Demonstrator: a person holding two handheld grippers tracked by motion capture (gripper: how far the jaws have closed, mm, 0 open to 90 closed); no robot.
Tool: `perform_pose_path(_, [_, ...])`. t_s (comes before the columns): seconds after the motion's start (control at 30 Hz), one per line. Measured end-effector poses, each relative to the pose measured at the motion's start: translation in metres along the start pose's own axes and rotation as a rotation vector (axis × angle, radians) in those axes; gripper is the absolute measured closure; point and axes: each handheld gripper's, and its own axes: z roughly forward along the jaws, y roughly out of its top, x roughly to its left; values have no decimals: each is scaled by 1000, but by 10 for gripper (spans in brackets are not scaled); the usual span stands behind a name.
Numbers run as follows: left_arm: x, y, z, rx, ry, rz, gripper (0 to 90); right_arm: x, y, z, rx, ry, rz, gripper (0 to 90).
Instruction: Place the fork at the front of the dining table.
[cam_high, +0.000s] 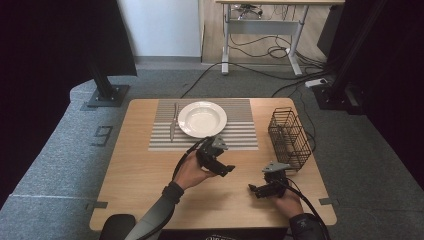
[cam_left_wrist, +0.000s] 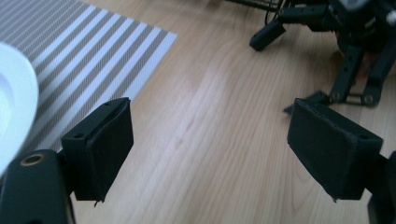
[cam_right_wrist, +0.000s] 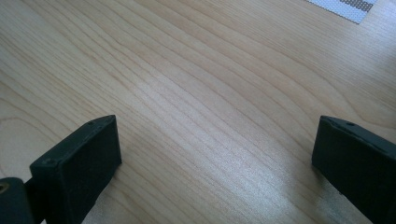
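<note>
A white plate (cam_high: 202, 119) lies on a grey striped placemat (cam_high: 240, 136) at the back of the wooden table (cam_high: 135, 180). Left of the plate, a silver utensil (cam_high: 173, 122) rests on the mat. My left gripper (cam_high: 227, 169) hovers just in front of the mat, jaws open and empty. In the left gripper view, this gripper (cam_left_wrist: 210, 140) looks over bare wood, with the plate's rim (cam_left_wrist: 14, 93) and the mat (cam_left_wrist: 93, 46) at left. My right gripper (cam_high: 254, 190) rests near the front right, open with nothing between its jaws, and in its own view the gripper (cam_right_wrist: 215, 158) shows wood below.
A black wire basket (cam_high: 290, 137) stands at the table's right edge, just behind the right hand. The right gripper (cam_left_wrist: 345, 37) appears across the top right of the left gripper view. A desk frame and cables lie on the floor beyond the table.
</note>
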Motion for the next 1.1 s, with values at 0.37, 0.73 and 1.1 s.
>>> perform_pose_path(0.37, [6, 52, 14, -23, -26, 21, 195, 0, 0, 0, -4, -2, 0, 6])
perform_pose_path(0.73, [1, 102, 28, -36, -41, 91, 280, 0, 0, 0, -5, -3, -4, 6])
perform_pose_path(1.1, [-7, 140, 50, -24, -72, 114, 396, 0, 0, 0, -3, -2, -6, 6])
